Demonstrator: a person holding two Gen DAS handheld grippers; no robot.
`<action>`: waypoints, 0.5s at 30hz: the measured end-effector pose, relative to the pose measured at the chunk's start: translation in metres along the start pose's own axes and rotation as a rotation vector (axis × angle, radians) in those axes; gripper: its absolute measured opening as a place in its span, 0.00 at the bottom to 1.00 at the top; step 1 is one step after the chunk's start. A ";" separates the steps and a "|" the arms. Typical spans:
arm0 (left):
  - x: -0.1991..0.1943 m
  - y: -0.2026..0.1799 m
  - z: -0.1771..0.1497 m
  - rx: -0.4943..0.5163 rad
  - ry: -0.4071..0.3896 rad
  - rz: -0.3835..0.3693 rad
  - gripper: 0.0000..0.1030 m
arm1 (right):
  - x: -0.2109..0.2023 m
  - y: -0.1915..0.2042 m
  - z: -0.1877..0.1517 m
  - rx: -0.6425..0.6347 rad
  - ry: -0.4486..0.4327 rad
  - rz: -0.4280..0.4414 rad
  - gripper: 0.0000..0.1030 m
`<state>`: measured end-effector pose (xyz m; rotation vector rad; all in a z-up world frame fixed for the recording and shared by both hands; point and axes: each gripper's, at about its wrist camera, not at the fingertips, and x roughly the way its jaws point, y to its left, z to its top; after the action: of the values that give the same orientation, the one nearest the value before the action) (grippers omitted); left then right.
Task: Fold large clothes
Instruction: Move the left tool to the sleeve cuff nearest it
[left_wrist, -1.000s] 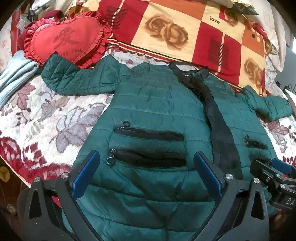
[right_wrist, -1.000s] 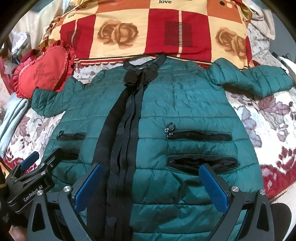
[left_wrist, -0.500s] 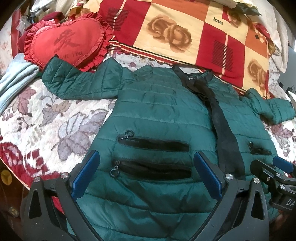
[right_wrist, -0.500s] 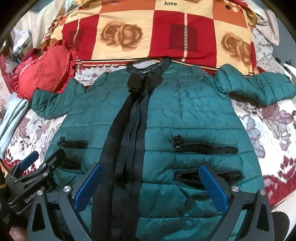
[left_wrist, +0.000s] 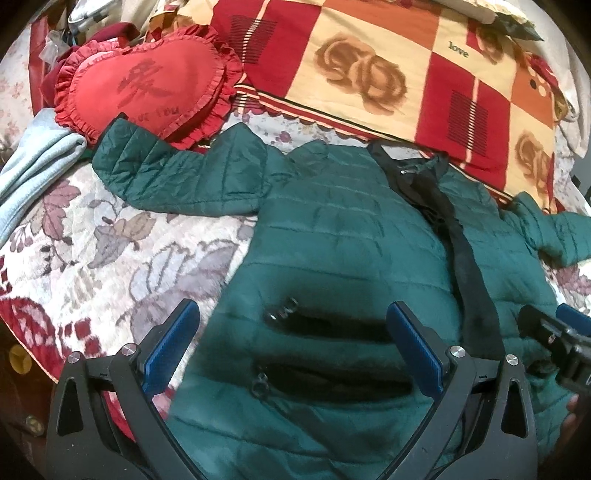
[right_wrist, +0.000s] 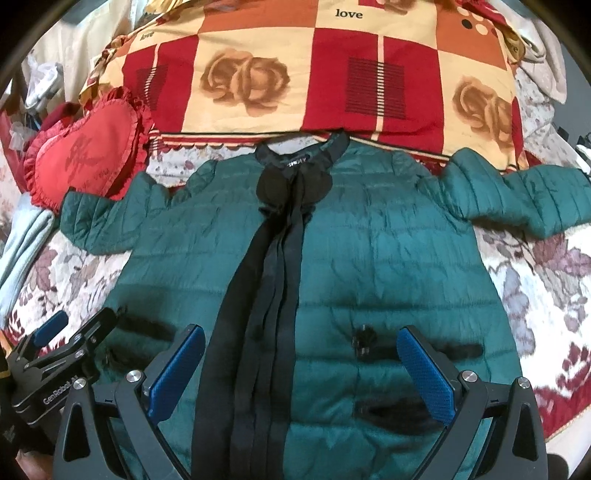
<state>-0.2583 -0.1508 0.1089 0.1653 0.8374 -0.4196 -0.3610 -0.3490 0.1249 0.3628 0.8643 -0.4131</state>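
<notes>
A dark green quilted jacket (left_wrist: 332, 236) lies flat and face up on the bed, sleeves spread to both sides; it also shows in the right wrist view (right_wrist: 388, 258). A black placket and collar (right_wrist: 269, 280) run down its middle. My left gripper (left_wrist: 291, 350) is open and empty, hovering over the jacket's left zip pockets (left_wrist: 325, 328). My right gripper (right_wrist: 301, 369) is open and empty above the lower front, near the right pockets (right_wrist: 417, 347). Each gripper shows at the edge of the other's view.
A floral bedspread (left_wrist: 92, 251) lies under the jacket. A red heart-shaped cushion (left_wrist: 144, 88) and a folded light blue garment (left_wrist: 33, 166) lie at the left. A red and cream checked quilt (right_wrist: 317, 74) lies behind the collar. The bed's front edge is at lower left.
Both grippers have moved forward over the jacket, so the pockets sit lower in each view. Both stay open and empty. The jacket has not moved.
</notes>
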 end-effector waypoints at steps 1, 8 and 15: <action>0.002 0.003 0.004 -0.002 -0.004 0.009 0.99 | 0.002 -0.001 0.004 0.004 -0.001 0.003 1.00; 0.016 0.028 0.028 -0.040 -0.011 0.063 0.99 | 0.016 -0.001 0.025 0.001 -0.004 0.007 1.00; 0.039 0.063 0.051 -0.096 0.003 0.131 0.99 | 0.035 0.002 0.040 -0.006 0.000 0.008 1.00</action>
<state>-0.1734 -0.1212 0.1125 0.1313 0.8424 -0.2556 -0.3139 -0.3725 0.1213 0.3603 0.8633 -0.4026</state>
